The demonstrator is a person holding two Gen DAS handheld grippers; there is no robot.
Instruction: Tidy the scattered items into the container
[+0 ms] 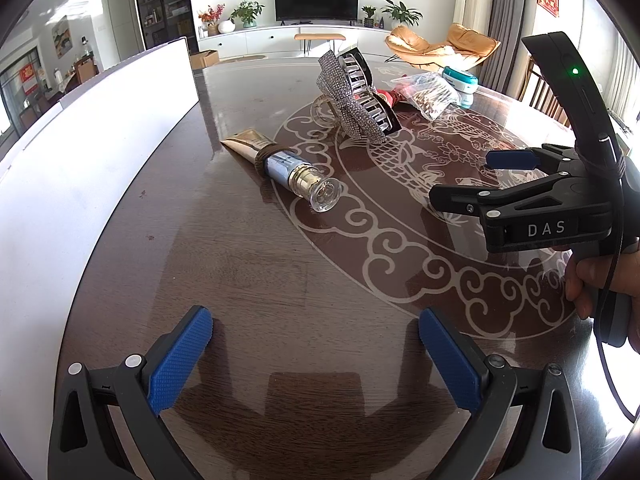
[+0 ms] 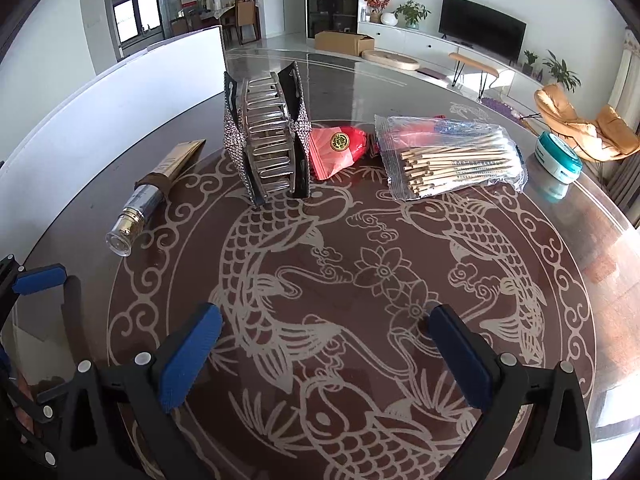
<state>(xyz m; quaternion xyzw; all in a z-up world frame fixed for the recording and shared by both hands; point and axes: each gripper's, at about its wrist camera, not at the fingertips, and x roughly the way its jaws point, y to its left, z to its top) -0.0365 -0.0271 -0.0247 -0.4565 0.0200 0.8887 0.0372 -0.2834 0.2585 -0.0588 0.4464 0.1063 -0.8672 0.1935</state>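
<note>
My left gripper (image 1: 316, 356) is open over bare tabletop, with nothing between its blue pads. A gold and silver cosmetic tube (image 1: 280, 164) lies ahead of it, beside the white container (image 1: 100, 160) at the left, whose inside is hidden. Beyond the tube stands a rhinestone hair claw (image 1: 356, 96). My right gripper (image 2: 328, 352) is open and empty above the fish inlay. In front of it are the hair claw (image 2: 272, 140), a red packet (image 2: 338, 150), a bag of cotton swabs (image 2: 452, 160), a teal jar (image 2: 558, 164) and the tube (image 2: 156, 196).
The round dark table (image 2: 600, 264) has a glossy top with a pale fish pattern. A hand holds the right gripper (image 1: 472, 178) at the right of the left wrist view. Behind the table are a TV unit, plants and an orange chair (image 2: 588, 128).
</note>
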